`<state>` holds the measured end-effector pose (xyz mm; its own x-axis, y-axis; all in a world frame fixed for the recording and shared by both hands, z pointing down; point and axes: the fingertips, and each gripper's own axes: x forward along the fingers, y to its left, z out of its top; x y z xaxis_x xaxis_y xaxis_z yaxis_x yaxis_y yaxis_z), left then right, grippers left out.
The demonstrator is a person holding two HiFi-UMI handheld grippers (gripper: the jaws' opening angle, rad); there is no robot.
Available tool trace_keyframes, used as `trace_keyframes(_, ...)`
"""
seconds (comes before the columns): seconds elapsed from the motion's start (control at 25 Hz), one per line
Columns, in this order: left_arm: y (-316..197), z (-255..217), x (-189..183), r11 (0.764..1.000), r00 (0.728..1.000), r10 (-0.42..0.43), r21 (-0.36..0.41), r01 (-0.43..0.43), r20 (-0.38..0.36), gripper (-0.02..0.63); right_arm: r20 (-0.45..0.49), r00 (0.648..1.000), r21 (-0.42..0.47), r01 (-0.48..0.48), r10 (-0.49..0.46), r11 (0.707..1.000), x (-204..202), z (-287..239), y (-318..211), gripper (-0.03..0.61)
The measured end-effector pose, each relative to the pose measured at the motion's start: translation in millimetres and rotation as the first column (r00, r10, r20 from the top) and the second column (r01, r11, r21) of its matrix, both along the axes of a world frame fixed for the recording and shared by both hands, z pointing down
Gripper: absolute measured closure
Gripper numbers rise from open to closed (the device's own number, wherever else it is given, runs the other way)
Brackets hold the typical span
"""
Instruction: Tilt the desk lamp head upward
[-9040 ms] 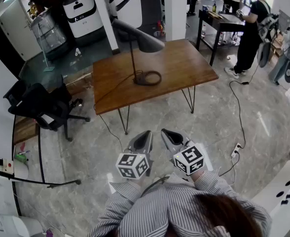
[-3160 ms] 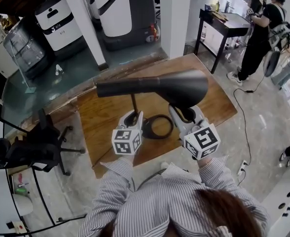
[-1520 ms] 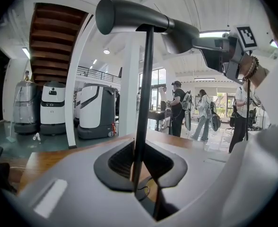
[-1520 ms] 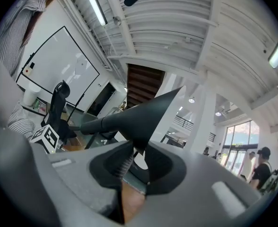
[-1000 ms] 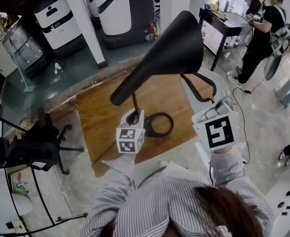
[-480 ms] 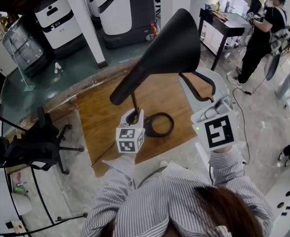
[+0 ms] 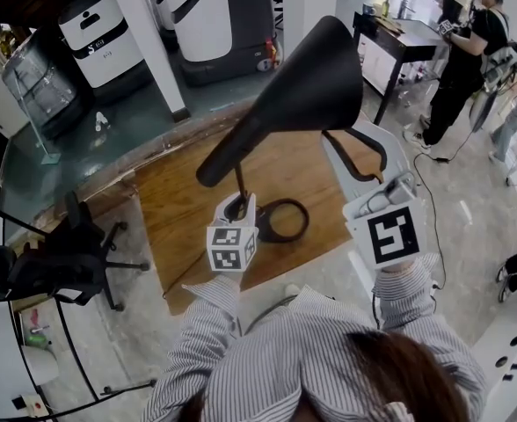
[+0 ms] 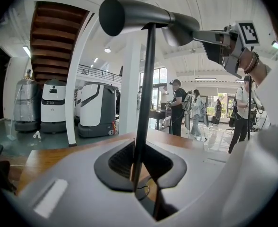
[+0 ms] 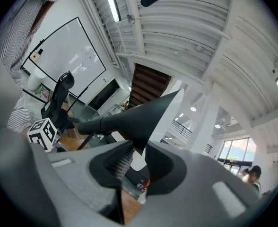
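On the wooden desk (image 7: 188,209), the desk lamp stands on its ring base (image 7: 305,222) with its thin stem (image 7: 239,183) upright, and the black conical lamp head (image 7: 302,95) sits at the top of the stem, above the desk's middle. The principal change concerns the head's attitude: about three seconds earlier it lies roughly level, whereas it now slopes steeply, with the wide mouth raised toward the upper right and the narrow tail lowered toward the left. Across the last second the pose is practically unchanged, and this suggests that the upward swing is at or near its end. The left gripper (image 7: 237,207) has its jaws drawn in on the stem just above the base; the left gripper view shows the stem (image 8: 146,93) passing straight between them, which braces the lamp against tipping. The right gripper (image 7: 336,137) reaches up to the underside of the lamp head, and the right gripper view shows its jaws narrowed on the lower edge of the cone (image 9: 139,119). The head therefore appears tilted upward as the task requires. What is probably left is to release the cone, confirm that the joint holds the angle unaided, and then release the stem.
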<state>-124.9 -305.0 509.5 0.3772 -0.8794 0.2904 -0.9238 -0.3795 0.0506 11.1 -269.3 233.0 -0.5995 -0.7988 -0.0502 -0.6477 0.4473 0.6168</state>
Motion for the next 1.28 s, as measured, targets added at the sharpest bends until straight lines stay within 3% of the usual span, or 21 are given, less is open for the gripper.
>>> trace_keyframes(0.4, 0, -1, 0, 1.000, 1.000, -0.018, -0.009, 0.018, -0.010, 0.571, 0.030, 0.999, 0.015, -0.019, 0.019, 1.000, 6, 4, 0, 0.502)
trace_keyframes(0.76, 10, -10, -3, 1.000, 0.999, -0.030, -0.003, 0.030, -0.022, 0.523, 0.189, 0.981, -0.114, 0.064, -0.042, 0.991, 8, 43, 1, 0.502)
trace_keyframes(1.28, 54, -36, -6, 0.999, 0.996, -0.036, 0.035, 0.039, -0.077, 0.518, 0.372, 0.920, -0.345, 0.260, -0.123, 0.902, -48, 155, 24, 0.519)
